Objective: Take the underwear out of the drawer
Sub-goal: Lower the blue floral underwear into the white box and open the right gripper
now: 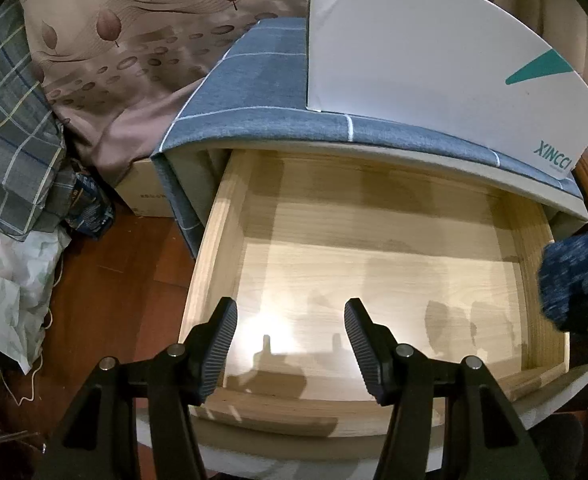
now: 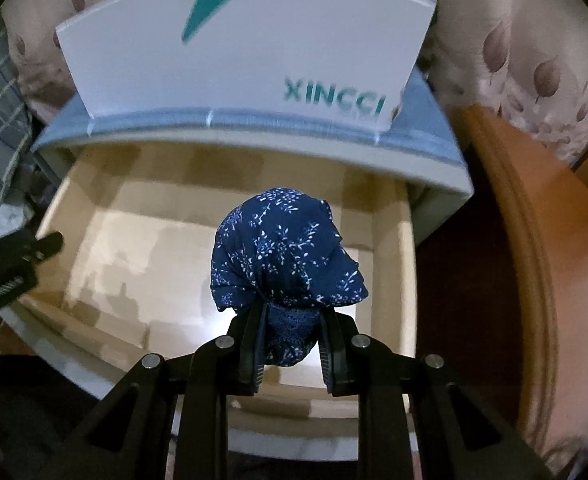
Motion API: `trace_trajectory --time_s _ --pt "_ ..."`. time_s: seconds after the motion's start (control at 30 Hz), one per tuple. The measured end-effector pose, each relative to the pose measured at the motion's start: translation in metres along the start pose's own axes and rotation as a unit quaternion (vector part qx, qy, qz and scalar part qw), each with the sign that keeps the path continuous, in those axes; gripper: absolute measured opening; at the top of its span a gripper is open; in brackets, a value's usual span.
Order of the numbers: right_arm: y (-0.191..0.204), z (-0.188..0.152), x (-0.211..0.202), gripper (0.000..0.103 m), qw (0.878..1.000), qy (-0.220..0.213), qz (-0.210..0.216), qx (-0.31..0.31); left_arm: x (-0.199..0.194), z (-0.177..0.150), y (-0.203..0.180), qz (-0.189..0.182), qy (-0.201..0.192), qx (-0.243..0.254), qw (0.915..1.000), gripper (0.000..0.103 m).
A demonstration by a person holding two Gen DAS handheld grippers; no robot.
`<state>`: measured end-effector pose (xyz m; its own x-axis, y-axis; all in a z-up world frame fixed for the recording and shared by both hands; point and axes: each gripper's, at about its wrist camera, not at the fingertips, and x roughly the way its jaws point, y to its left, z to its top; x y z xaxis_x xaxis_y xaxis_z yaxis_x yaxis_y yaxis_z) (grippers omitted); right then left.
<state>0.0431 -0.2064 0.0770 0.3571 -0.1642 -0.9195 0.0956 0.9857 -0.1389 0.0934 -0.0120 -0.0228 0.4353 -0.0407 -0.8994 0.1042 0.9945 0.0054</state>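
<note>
Right wrist view: the right gripper (image 2: 291,344) is clamped on the underwear (image 2: 285,252), a dark blue piece with a small white floral print and a lace edge caught between the pads. The cloth bunches into a ball past the fingertips and hangs clear above the drawer (image 2: 390,280), over its middle, touching neither floor nor walls. The frame is slightly blurred.

Beyond it, the drawer floor is bare pale wood. The left gripper (image 2: 21,256) shows at the drawer's left edge as a dark shape.

Left wrist view: the left gripper (image 1: 289,344) has its jaws spread wide with nothing between them, poised over the front of the drawer (image 1: 217,248). At the drawer's right edge the blue bundle (image 1: 574,276) is in view, blurred.

Behind the drawer, a blue checked cloth (image 1: 253,92) covers the cabinet top. A white box (image 1: 414,60) with teal lettering and a teal triangle stands on it. Leaf-patterned fabric (image 1: 141,40) lies behind and to the left; plaid fabric (image 1: 9,128) sits at far left above the wooden floor (image 1: 105,300).
</note>
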Motion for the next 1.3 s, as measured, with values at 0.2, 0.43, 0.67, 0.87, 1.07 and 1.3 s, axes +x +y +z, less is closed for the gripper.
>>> trace_trajectory --time_s 0.2,0.43,0.67,0.87,1.07,1.3 --pt "0.008 0.005 -0.044 0.02 0.999 -0.044 0.011 0.015 -0.002 -0.002 0.0 0.004 -0.003 0.0 1.0 0.057" --pt "0.004 0.054 -0.081 0.02 0.995 -0.095 0.016 0.024 -0.004 -0.002 0.001 0.005 -0.004 0.0 1.0 0.057" --pt "-0.016 0.114 -0.096 0.02 0.99 -0.136 0.025 0.036 -0.005 -0.001 0.003 0.009 -0.008 -0.002 0.9999 0.057" --pt "-0.018 0.173 -0.082 0.02 0.988 -0.15 0.016 0.033 -0.006 -0.001 0.004 0.011 -0.011 -0.007 0.9999 0.057" --pt "-0.008 0.215 -0.054 0.02 0.99 -0.133 0.012 0.038 -0.007 0.0 0.005 0.012 -0.013 -0.01 0.9998 0.057" --pt "0.005 0.243 -0.003 0.02 0.996 -0.083 -0.002 0.032 -0.006 0.0 0.005 0.013 -0.016 -0.012 0.9997 0.057"
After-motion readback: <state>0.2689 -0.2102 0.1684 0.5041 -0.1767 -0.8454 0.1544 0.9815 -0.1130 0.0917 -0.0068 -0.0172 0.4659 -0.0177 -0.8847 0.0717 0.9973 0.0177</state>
